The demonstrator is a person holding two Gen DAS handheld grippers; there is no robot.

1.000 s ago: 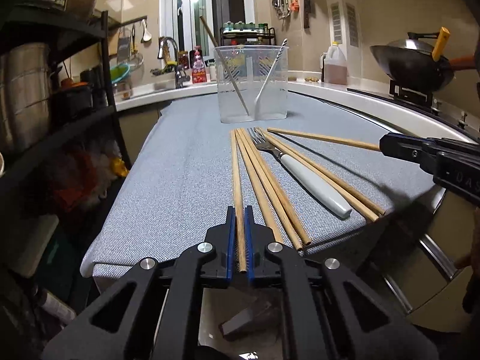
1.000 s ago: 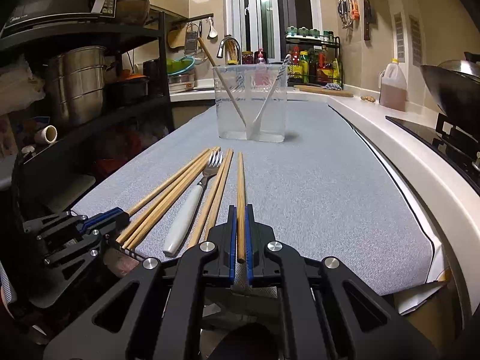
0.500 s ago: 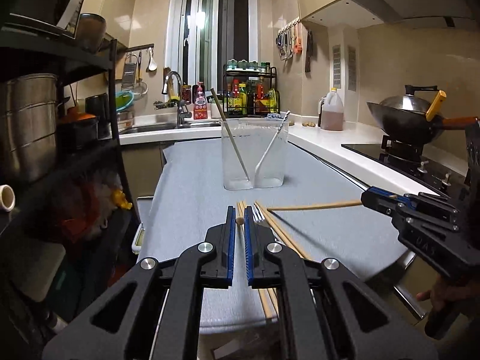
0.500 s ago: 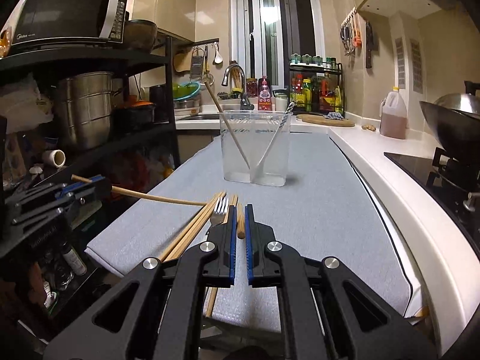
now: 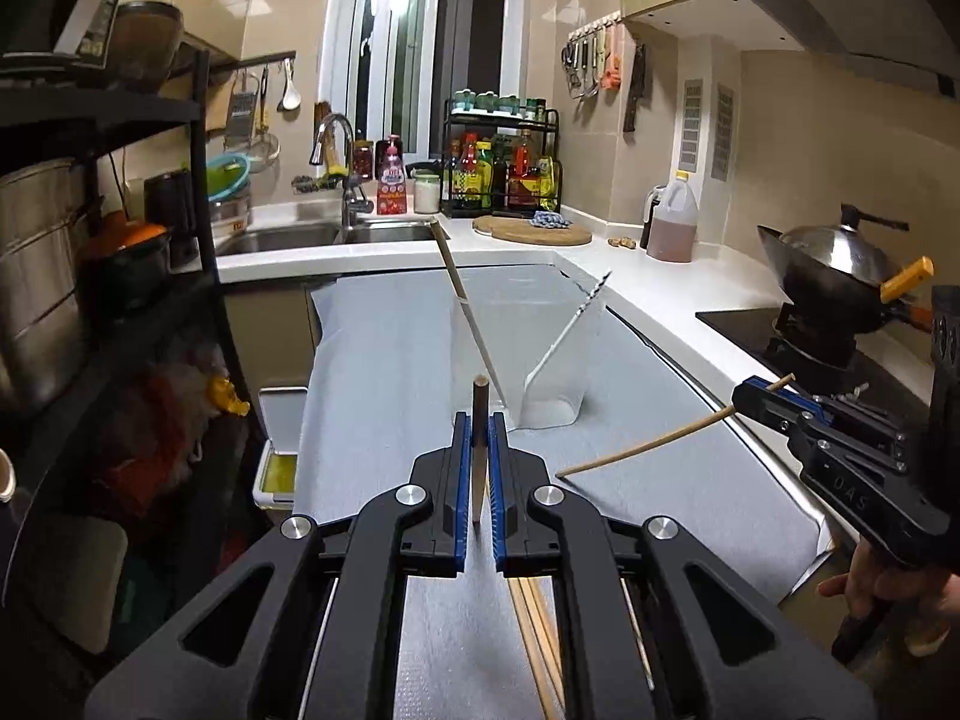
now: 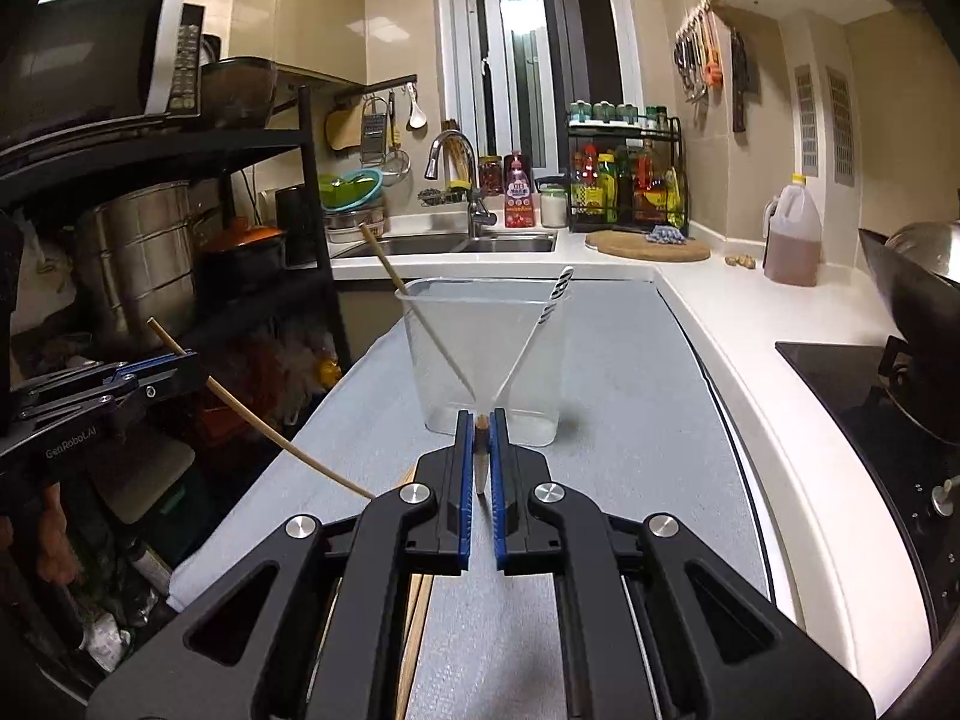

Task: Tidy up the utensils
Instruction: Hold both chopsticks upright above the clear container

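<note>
My left gripper (image 5: 479, 420) is shut on a wooden chopstick (image 5: 478, 462), lifted above the grey mat (image 5: 384, 372). My right gripper (image 6: 480, 427) is shut on a second chopstick (image 6: 480, 468), also held in the air. Each gripper shows in the other's view: the right gripper (image 5: 780, 405) with its chopstick (image 5: 648, 447) trailing left, the left gripper (image 6: 159, 369) with its chopstick (image 6: 270, 426) slanting down. Ahead stands a clear container (image 5: 534, 360) (image 6: 486, 354) holding one chopstick (image 6: 420, 312) and a white-handled utensil (image 6: 549, 306). More chopsticks (image 5: 537, 630) (image 6: 417, 612) lie on the mat below the fingers.
A black shelf rack (image 6: 180, 150) with pots stands on the left. Behind the mat are a sink (image 6: 456, 243), a spice rack (image 6: 624, 186), a round cutting board (image 6: 648, 249) and an oil jug (image 6: 792, 240). A wok (image 5: 840, 270) sits on the stove at right.
Both grippers have risen from the mat, each carrying one chopstick up with it. The fork and other chopsticks have dropped out of sight below the fingers.
</note>
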